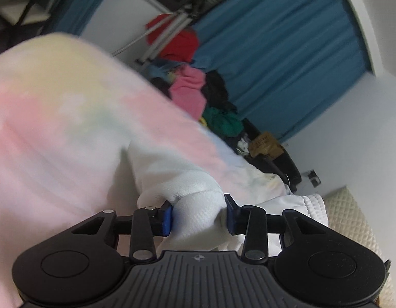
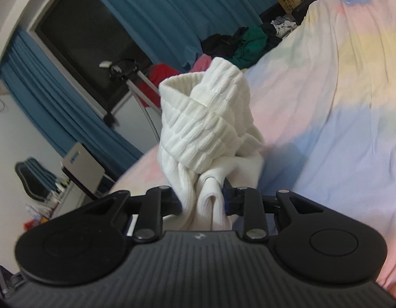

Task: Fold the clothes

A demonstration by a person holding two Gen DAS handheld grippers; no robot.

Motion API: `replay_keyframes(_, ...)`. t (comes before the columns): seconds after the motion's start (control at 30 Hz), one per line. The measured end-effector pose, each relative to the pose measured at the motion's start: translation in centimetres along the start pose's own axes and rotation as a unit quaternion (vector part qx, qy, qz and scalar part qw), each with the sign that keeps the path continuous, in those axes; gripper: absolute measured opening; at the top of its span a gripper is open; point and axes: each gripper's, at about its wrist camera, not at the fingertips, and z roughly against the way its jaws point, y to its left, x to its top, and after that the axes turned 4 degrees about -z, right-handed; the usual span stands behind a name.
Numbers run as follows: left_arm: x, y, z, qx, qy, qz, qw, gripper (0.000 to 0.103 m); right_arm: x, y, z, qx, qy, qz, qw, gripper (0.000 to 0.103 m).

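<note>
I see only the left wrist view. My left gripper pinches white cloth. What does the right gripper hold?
Observer: The right gripper is shut on the ribbed white cuff, bunched between its fingers.
Operator: Does the cuff hang down?
Observer: No, it stands up above the gripper, folded over itself.
Operator: What lies behind it?
Observer: The pastel bedspread, and farther off a pile of clothes before the blue curtain.

Each wrist camera looks forward along its own fingers from very near the cloth it faces, tilted over the pastel bedspread [image 2: 339, 97]; both views share the far blue curtains [image 1: 287, 51] and clothes pile [image 1: 213, 102]
</note>
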Motion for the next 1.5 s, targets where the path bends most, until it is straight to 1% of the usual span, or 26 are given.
replay_keyframes(0.07, 1.9, -3.3, -2.4, -0.006, 0.007, -0.024, 0.9997, 0.039, 2.7, -0.2, 0.1, -0.002, -0.008, -0.008, 1.000, 0.029)
replay_keyframes(0.17, 4.5, -8.6, -7.0, -0.022, 0.019, -0.060, 0.9978, 0.039, 7.9, -1.0, 0.2, -0.013, -0.024, -0.008, 1.000, 0.029)
replay_keyframes(0.3, 7.5, -16.0, -15.7, -0.056, 0.025, -0.075, 0.9953, 0.039, 16.0, -2.7, 0.1, -0.032, -0.061, -0.013, 0.998, 0.029)
replay_keyframes(0.4, 8.2, -21.6, -22.5, -0.066, 0.018, -0.092, 0.9934, 0.039, 21.6, -4.4, -0.3, -0.048, -0.099, -0.005, 0.994, 0.029)
replay_keyframes(0.47, 7.2, -23.8, -26.9, -0.074, 0.016, -0.105, 0.9916, 0.039, 24.3, -6.1, -0.7, -0.067, -0.125, -0.005, 0.990, 0.029)
replay_keyframes(0.53, 6.2, -25.8, -31.2, -0.080, 0.015, -0.119, 0.9896, 0.039, 25.8, -8.5, -1.6, -0.087, -0.136, -0.021, 0.987, 0.029)
replay_keyframes(0.57, 4.9, -25.2, -32.4, -0.075, 0.030, -0.122, 0.9893, 0.039, 26.5, -9.7, -2.1, -0.096, -0.141, -0.030, 0.985, 0.029)
replay_keyframes(0.63, 2.2, -23.8, -34.9, -0.064, 0.059, -0.128, 0.9879, 0.039, 26.6, -12.5, -3.0, -0.112, -0.142, -0.043, 0.983, 0.029)
replay_keyframes(0.7, -0.5, -22.5, -37.3, -0.053, 0.088, -0.135, 0.9856, 0.039, 25.2, -15.0, -4.0, -0.141, -0.130, -0.042, 0.980, 0.029)
replay_keyframes(0.8, -4.5, -20.5, -40.9, -0.037, 0.131, -0.144, 0.9802, 0.040, 20.8, -18.7, -4.9, -0.180, -0.086, -0.053, 0.978, 0.029)
replay_keyframes(0.83, -5.7, -19.3, -41.0, -0.034, 0.141, -0.149, 0.9780, 0.042, 19.1, -19.8, -4.9, -0.188, -0.073, -0.062, 0.978, 0.029)
replay_keyframes(0.9, -7.2, -17.3, -40.7, -0.042, 0.144, -0.155, 0.9765, 0.045, 15.7, -22.0, -4.2, -0.191, -0.063, -0.087, 0.976, 0.031)
replay_keyframes(0.97, -8.1, -15.9, -40.3, -0.052, 0.144, -0.158, 0.9755, 0.049, 13.0, -23.9, -3.5, -0.179, -0.072, -0.112, 0.975, 0.035)
replay_keyframes(1.0, -8.6, -15.2, -40.1, -0.057, 0.143, -0.160, 0.9751, 0.052, 12.4, -24.5, -3.2, -0.174, -0.075, -0.127, 0.974, 0.039)
replay_keyframes(1.03, -8.7, -15.1, -39.7, -0.057, 0.139, -0.163, 0.9752, 0.056, 11.9, -25.0, -2.9, -0.171, -0.077, -0.142, 0.972, 0.041)
replay_keyframes(1.07, -8.8, -15.4, -39.1, -0.050, 0.136, -0.169, 0.9750, 0.058, 11.4, -25.6, -2.7, -0.167, -0.079, -0.157, 0.970, 0.043)
replay_keyframes(1.13, -8.3, -16.2, -37.8, -0.034, 0.140, -0.186, 0.9719, 0.059, 11.5, -25.4, -1.6, -0.173, -0.075, -0.186, 0.964, 0.043)
replay_keyframes(1.17, -7.9, -17.0, -36.7, -0.031, 0.139, -0.199, 0.9696, 0.060, 11.6, -24.6, -1.2, -0.181, -0.073, -0.191, 0.962, 0.043)
replay_keyframes(1.2, -7.6, -17.7, -35.5, -0.028, 0.137, -0.212, 0.9671, 0.063, 11.9, -23.6, -0.4, -0.194, -0.071, -0.183, 0.961, 0.043)
replay_keyframes(1.23, -7.3, -18.5, -34.3, -0.024, 0.136, -0.225, 0.9645, 0.068, 12.1, -22.4, 0.5, -0.205, -0.074, -0.165, 0.962, 0.043)
replay_keyframes(1.27, -6.8, -19.4, -32.9, -0.023, 0.130, -0.238, 0.9622, 0.071, 12.4, -21.0, 1.6, -0.213, -0.080, -0.141, 0.964, 0.043)
replay_keyframes(1.33, -6.3, -21.2, -30.1, -0.023, 0.114, -0.255, 0.9601, 0.078, 13.1, -18.7, 3.6, -0.215, -0.087, -0.102, 0.967, 0.043)
replay_keyframes(1.4, -5.7, -23.0, -27.2, -0.028, 0.095, -0.269, 0.9579, 0.081, 13.6, -16.2, 5.6, -0.217, -0.087, -0.073, 0.970, 0.043)
replay_keyframes(1.47, -5.3, -24.9, -24.2, -0.033, 0.077, -0.285, 0.9548, 0.087, 13.9, -13.6, 7.9, -0.209, -0.086, -0.047, 0.973, 0.043)
replay_keyframes(1.5, -5.3, -25.8, -22.6, -0.036, 0.068, -0.291, 0.9536, 0.093, 14.0, -12.5, 9.0, -0.203, -0.088, -0.034, 0.975, 0.043)
